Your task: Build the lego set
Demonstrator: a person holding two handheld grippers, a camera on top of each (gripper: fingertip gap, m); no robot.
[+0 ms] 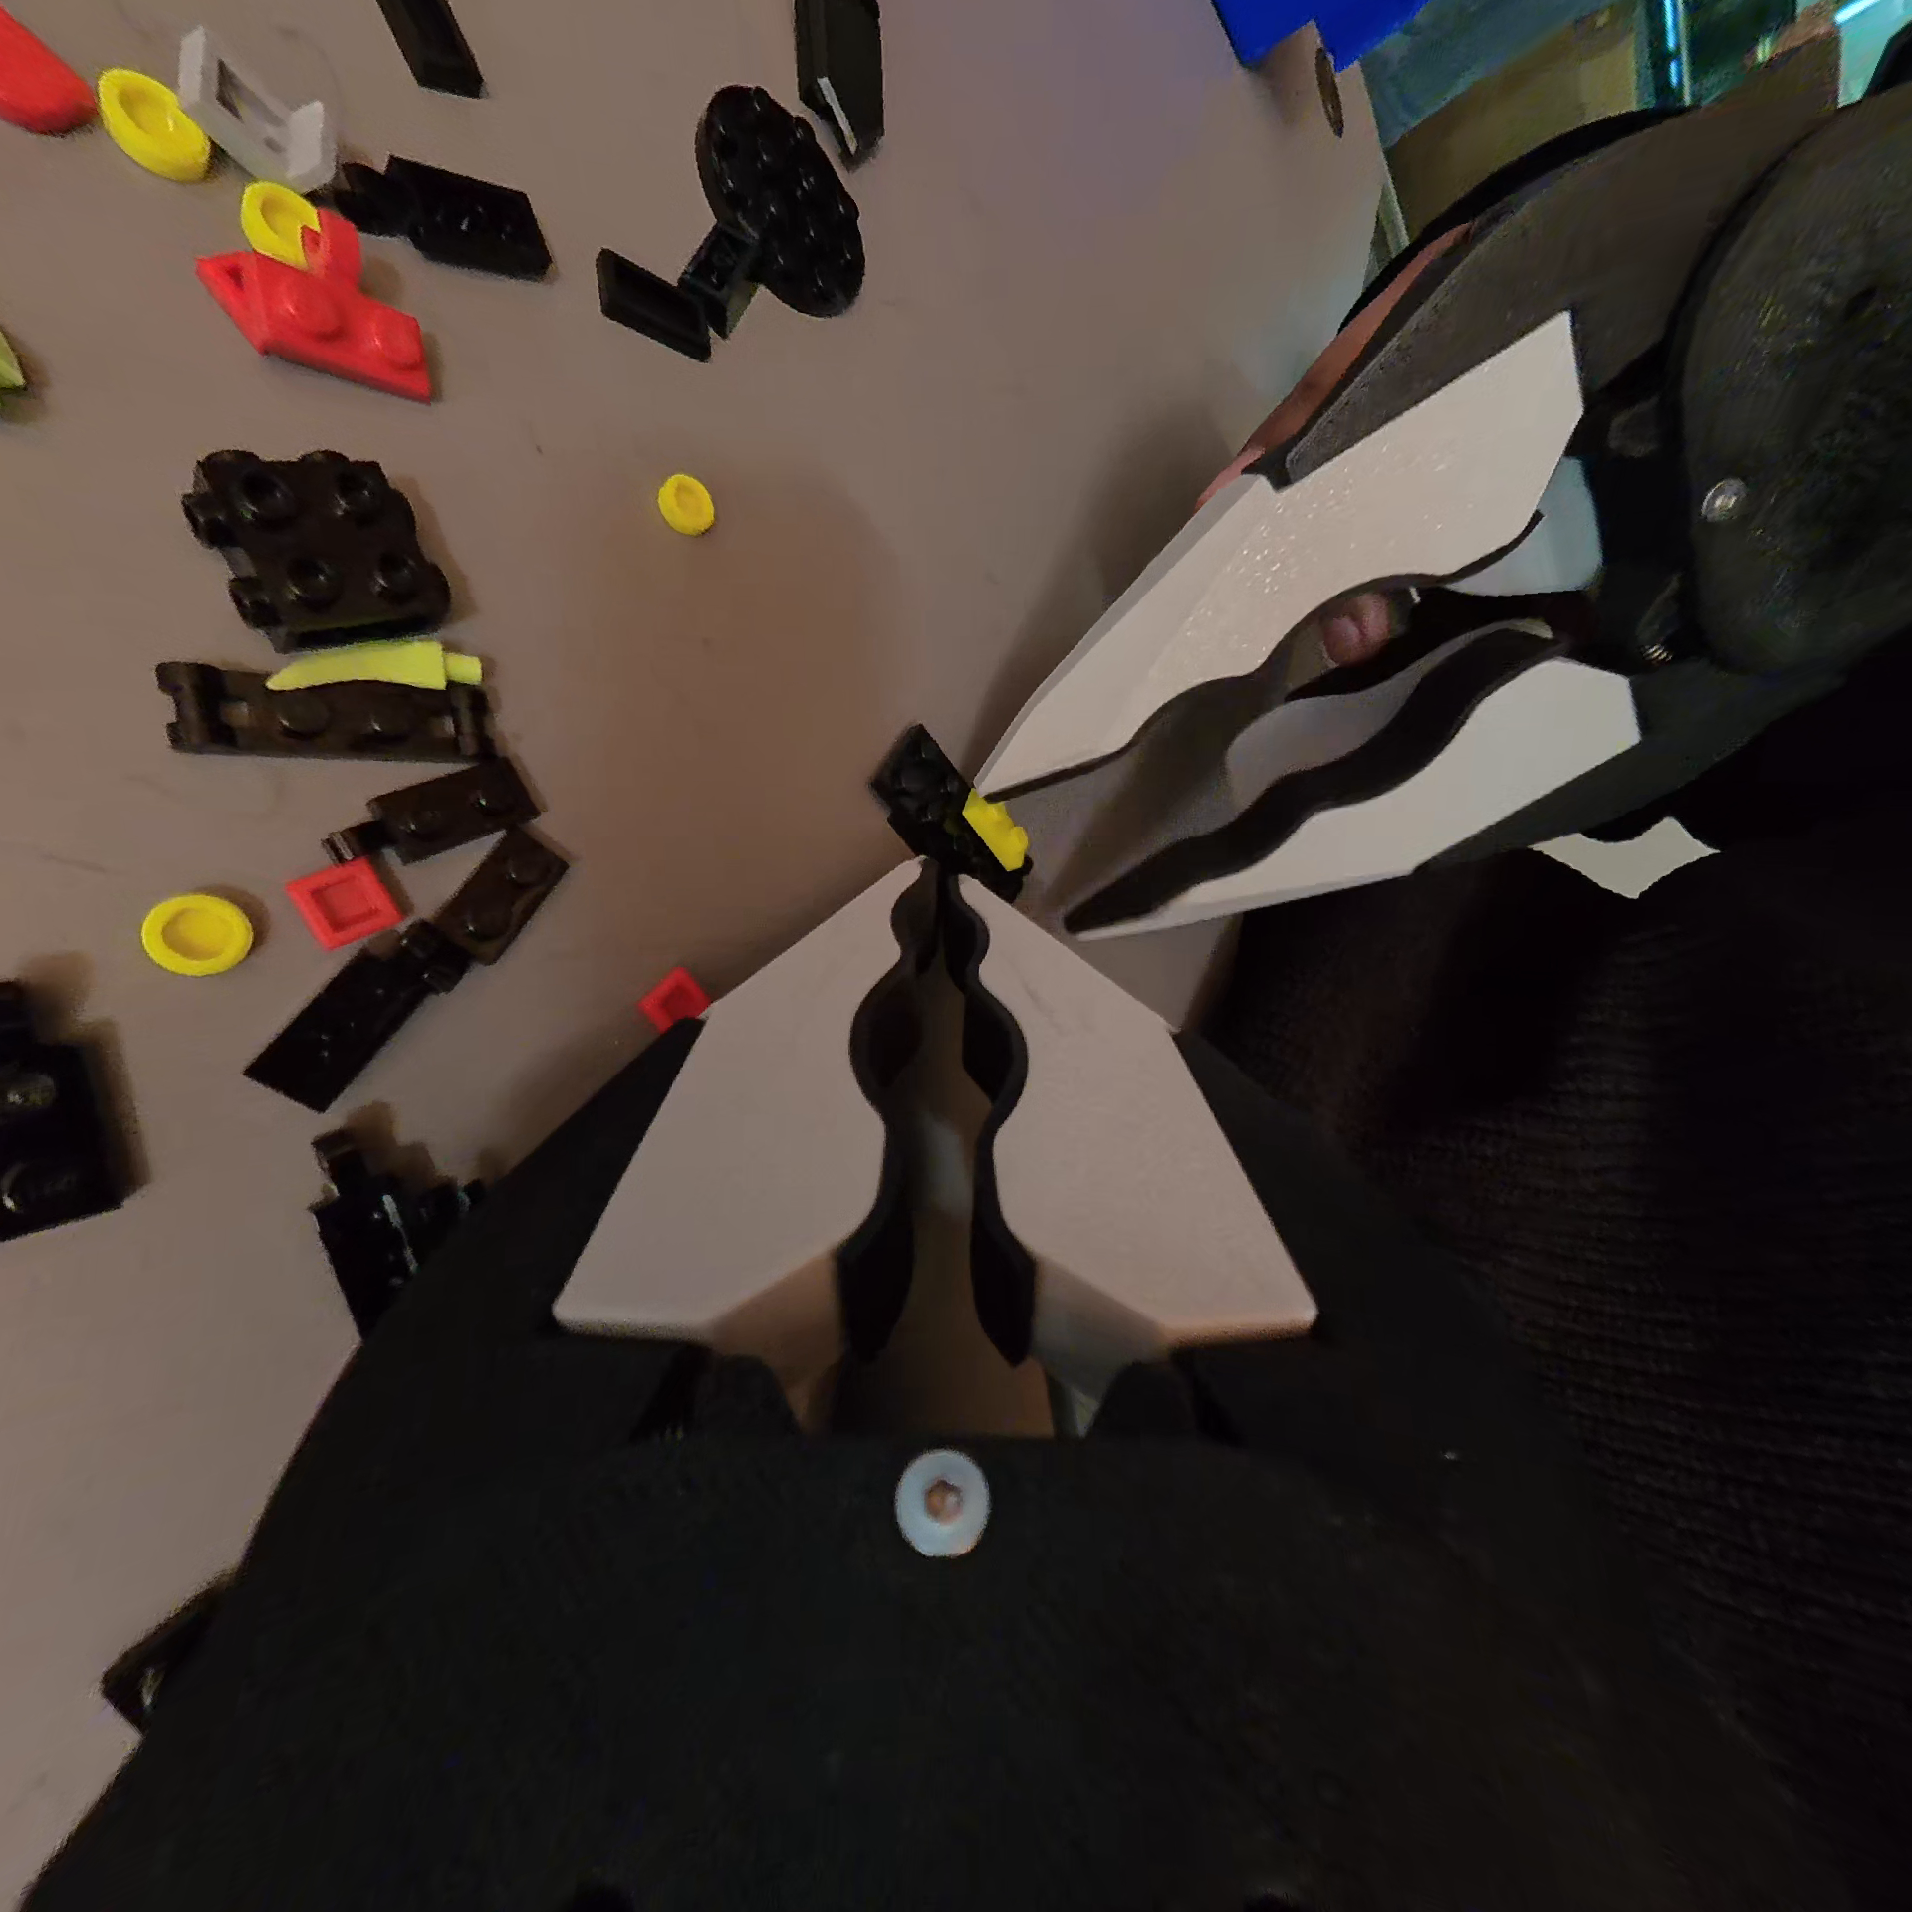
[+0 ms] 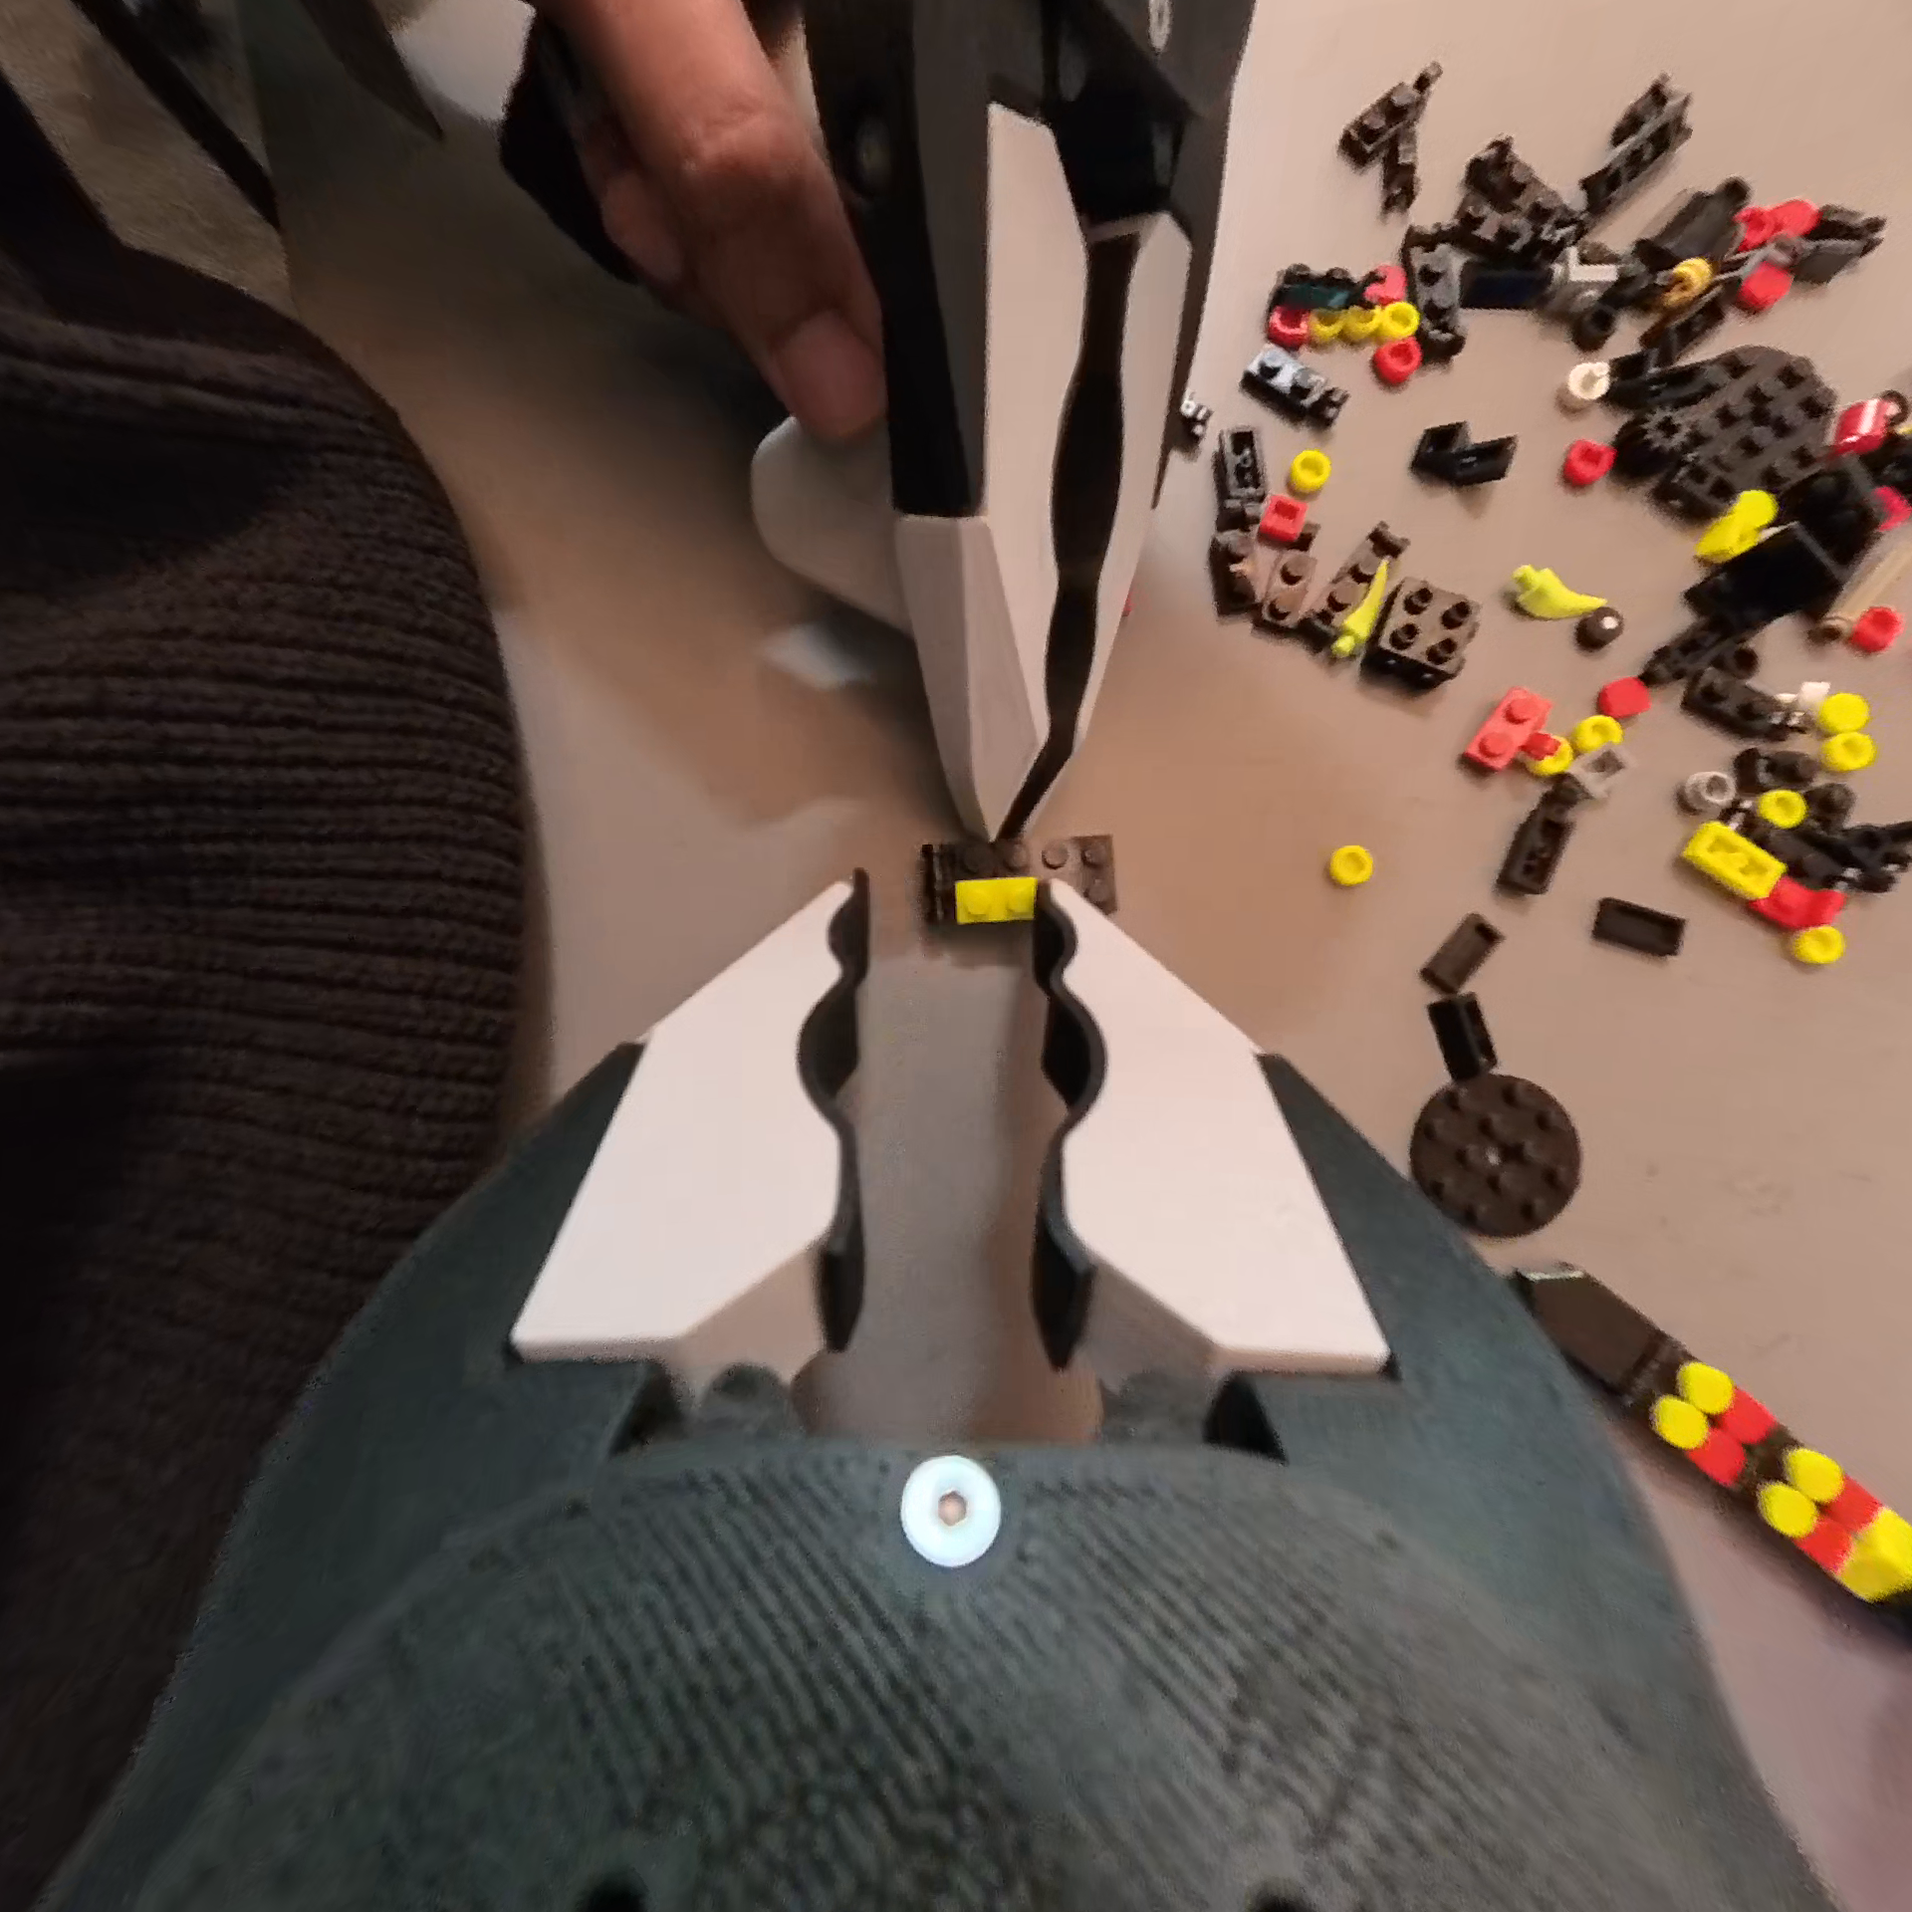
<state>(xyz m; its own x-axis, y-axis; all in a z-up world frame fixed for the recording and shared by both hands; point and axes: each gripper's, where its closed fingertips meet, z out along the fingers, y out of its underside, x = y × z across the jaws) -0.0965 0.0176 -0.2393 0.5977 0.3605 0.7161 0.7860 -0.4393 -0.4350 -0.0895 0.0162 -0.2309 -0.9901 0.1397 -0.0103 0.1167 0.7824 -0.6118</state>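
Beige tabletop point(image 2: 1293, 1035), loose bricks at frame right | black plate point(image 2: 1019, 864) with yellow 1x2 plate point(image 2: 995, 898) at frame centre | left gripper point(image 1: 936, 879) pinched closed on black plate | right gripper point(image 2: 947, 905) spread, empty, straddling yellow plate | judgement: press yellow squarely over studs | no legible writing

The left gripper point(image 1: 936, 879) is covering part of the black plate point(image 1: 924, 783), so the seated depth of the plate between the tips is not showing. At 9 o'clock in the left wrist view, a black brick point(image 1: 47, 1123) is running off the edge. At 4 o'clock in the right wrist view, a black, red and yellow strip point(image 2: 1749, 1449) is blurring and leaving the frame. At 1 o'clock, the far pile of small parts point(image 2: 1614, 269) is reading too small to sort.
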